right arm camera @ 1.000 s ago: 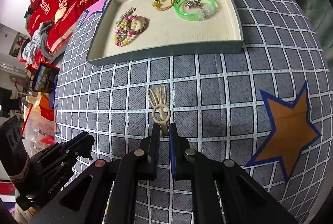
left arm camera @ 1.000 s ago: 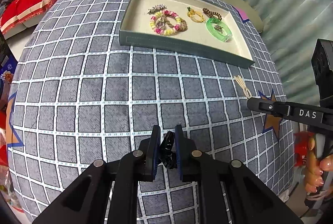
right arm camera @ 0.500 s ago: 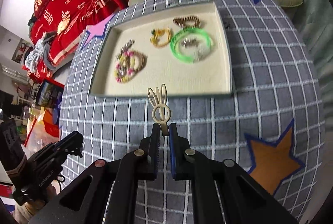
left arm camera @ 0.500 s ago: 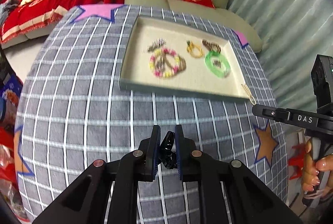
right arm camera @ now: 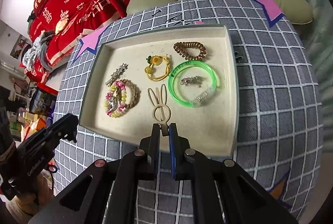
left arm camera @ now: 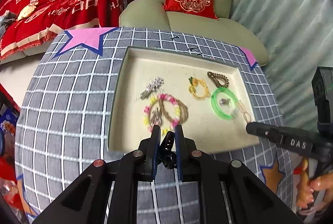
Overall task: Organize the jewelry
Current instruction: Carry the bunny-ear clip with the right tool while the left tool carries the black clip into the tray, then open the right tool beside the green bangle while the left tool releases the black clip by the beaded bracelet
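- The right gripper is clamped on the stem of a beige rabbit-eared hair clip. A second ago the clip hung over the grey checked tablecloth, short of the tray; now it hangs above the cream floor of the shallow grey-rimmed jewelry tray.
- It sits over a bare patch between the pink-and-yellow beaded bracelet and the translucent green bangle, touching neither as far as this view shows.
- The left gripper has closed its jaws on a small black clip. It too has travelled from the open cloth to the tray's near rim, its fingertips reaching over the lower edge of the beaded bracelet.
- The left view is smeared by motion, so whether that black piece is a claw clip or some other small fastener is hard to say.
- Already lying in the tray: a silver star hairpin, a yellow flower hair tie, a brown spiral hair tie and a small silver charm inside the bangle.
- Both carries look nearly finished; what seems to remain is lowering each piece onto free floor and letting go, the left one needing to clear the bracelet first.
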{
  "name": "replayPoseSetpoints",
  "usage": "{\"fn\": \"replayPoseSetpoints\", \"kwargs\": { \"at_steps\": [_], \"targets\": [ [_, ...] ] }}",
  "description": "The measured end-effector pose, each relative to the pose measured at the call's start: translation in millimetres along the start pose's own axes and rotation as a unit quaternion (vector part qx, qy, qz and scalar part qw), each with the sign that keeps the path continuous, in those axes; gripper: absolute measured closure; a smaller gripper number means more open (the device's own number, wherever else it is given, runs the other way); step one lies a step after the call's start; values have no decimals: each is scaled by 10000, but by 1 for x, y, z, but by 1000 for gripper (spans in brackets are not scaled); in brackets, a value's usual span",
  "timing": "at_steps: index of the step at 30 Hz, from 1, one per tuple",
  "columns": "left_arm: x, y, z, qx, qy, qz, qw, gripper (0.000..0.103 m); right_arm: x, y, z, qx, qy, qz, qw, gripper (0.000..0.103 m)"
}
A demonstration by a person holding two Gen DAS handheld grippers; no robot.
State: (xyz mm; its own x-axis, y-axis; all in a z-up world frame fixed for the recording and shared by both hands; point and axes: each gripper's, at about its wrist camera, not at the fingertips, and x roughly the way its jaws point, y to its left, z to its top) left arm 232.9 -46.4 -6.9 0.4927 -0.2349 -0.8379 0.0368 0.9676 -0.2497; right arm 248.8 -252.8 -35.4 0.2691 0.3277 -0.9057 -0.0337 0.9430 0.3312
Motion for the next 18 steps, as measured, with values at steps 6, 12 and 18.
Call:
{"fn": "replayPoseSetpoints", "kwargs": {
  "at_steps": [6,12,18],
  "targets": [
    [27,-2,8,-9,119,224,9997,79,25,1,6,-27,214,83,9997,94],
    [53,1,10,81,362,341,9987,79,46,-7,7,81,449,-51,9989,94],
    [71,-2,8,206,485,586,9969,79,56,-15,6,88,580,-184,9981,94]
  ]
}}
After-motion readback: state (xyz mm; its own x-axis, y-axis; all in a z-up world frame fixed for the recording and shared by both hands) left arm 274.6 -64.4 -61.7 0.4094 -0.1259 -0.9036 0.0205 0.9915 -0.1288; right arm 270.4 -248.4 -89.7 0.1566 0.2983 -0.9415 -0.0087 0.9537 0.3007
